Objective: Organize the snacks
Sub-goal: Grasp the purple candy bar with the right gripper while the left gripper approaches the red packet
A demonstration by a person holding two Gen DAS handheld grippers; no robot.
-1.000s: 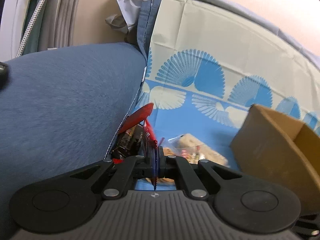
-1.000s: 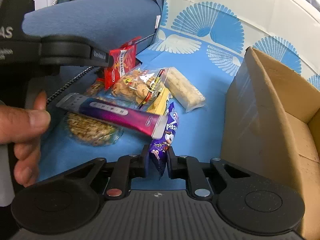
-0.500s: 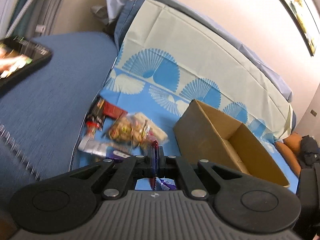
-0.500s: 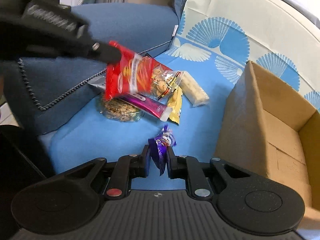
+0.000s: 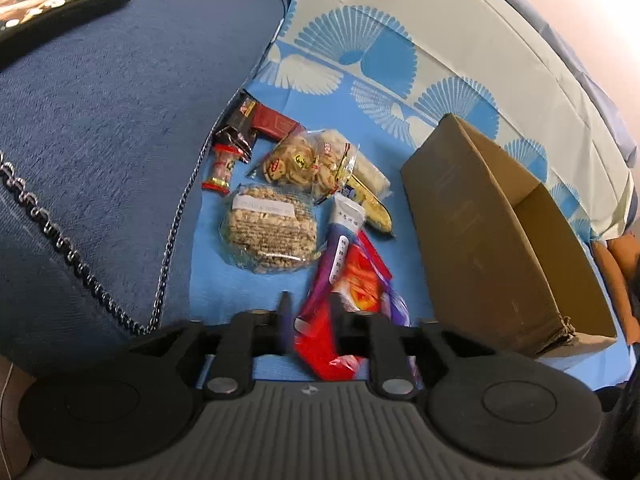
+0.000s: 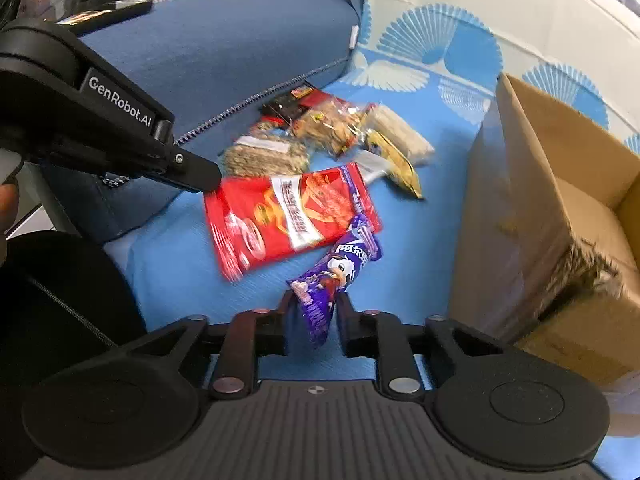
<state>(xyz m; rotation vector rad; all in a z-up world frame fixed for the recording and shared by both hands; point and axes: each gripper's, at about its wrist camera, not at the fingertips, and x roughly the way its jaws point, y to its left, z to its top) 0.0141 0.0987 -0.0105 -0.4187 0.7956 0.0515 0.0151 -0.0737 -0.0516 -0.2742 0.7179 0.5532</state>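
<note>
Evidently both hands are letting go of a snack at this moment, short of the box.

Left wrist view: the left gripper (image 5: 308,312) has its jaws opening, with the red packet (image 5: 340,320) between them; the left finger stands clear of it, and whether the right one touches it I cannot tell. Farther off lies the snack pile (image 5: 280,208) on the blue cloth (image 5: 224,292), hard against the sofa cushion (image 5: 104,128) on the left. The cardboard box (image 5: 492,248) stands open to the right, near the pile.

Right wrist view: the right gripper (image 6: 314,312) is opening too, and the purple packet (image 6: 332,280) sits between its fingers, slack and seemingly loose. The red packet, blurred, hangs or lies just left and beyond, at the left gripper's tip. The box rises close on the right.

My reading: the packets are being released onto the cloth, not into the box. Next, I judge, each gripper needs a clean pull-back, then a fresh grasp on a snack for carrying over the box rim.
</note>
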